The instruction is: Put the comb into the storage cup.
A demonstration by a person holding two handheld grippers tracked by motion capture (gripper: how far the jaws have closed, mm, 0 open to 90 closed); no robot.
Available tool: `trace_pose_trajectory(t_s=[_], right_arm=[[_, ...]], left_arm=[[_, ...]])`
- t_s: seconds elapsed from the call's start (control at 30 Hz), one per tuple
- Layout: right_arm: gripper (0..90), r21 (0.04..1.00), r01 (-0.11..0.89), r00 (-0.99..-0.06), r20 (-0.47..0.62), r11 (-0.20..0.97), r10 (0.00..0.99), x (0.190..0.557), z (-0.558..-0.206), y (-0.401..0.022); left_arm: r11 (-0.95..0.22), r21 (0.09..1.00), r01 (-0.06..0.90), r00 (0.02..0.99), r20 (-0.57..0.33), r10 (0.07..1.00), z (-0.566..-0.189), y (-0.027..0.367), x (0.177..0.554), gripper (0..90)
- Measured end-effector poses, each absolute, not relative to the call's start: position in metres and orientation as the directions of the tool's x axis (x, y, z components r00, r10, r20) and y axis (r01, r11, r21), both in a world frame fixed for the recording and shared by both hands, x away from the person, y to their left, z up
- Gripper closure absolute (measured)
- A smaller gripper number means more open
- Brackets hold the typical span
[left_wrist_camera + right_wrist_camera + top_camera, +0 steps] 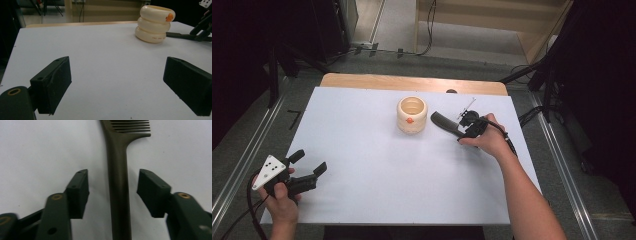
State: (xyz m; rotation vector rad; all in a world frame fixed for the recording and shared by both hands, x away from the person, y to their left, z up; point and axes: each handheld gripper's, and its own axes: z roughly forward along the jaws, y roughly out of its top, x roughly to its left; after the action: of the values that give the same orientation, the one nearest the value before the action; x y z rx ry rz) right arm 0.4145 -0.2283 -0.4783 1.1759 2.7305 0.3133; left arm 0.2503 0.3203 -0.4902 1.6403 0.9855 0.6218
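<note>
High view: right tongs (pixel 460 131) are lining up on the dark comb (pixel 445 122) right of center, beside the cream cup (pixel 412 114); left tongs (pixel 307 167) are idling wide open, empty, lower left; right gripper view: pads are straddling the comb handle (pixel 119 185), not touching; I'd guess squeezing comes next.

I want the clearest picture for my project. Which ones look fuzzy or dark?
High view: sharp table, but the room around it is very dark. Left gripper view: the near pads are soft, the cup clearer. Right gripper view: the comb and the gripper's lower parts are blurred; a soft shadow lies beside the comb's handle.
</note>
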Motion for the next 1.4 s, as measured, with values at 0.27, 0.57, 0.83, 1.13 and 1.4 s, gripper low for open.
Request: trace_pose_trajectory(t_s=[0.27, 0.57, 0.83, 1.13, 1.4], right_arm=[[70.3, 0.257, 0.719, -0.666, -0.008, 0.645, 0.746, 0.417, -0.483, -0.23], [71.1, 0.334, 0.723, -0.646, 0.016, 0.605, 0.763, 0.411, -0.486, -0.239], [71.1, 0.451, 0.719, -0.611, 0.048, 0.529, 0.79, 0.4, -0.478, -0.252], [71.1, 0.56, 0.69, -0.591, 0.07, 0.459, 0.804, 0.384, -0.467, -0.261], [71.1, 0.658, 0.648, -0.573, 0.091, 0.383, 0.814, 0.366, -0.463, -0.267]], left_arm=[[-0.087, 0.953, 0.291, 0.517, -0.081, 0.852, -0.49, 0.32, 0.25, 8.2], [-0.09, 0.952, 0.292, 0.517, -0.078, 0.852, -0.49, 0.32, 0.25, 8.2], [-0.091, 0.952, 0.293, 0.517, -0.077, 0.853, -0.49, 0.319, 0.251, 8.2], [-0.093, 0.952, 0.293, 0.516, -0.076, 0.853, -0.49, 0.319, 0.251, 8.2], [-0.092, 0.952, 0.291, 0.517, -0.076, 0.853, -0.49, 0.319, 0.25, 8.2]])
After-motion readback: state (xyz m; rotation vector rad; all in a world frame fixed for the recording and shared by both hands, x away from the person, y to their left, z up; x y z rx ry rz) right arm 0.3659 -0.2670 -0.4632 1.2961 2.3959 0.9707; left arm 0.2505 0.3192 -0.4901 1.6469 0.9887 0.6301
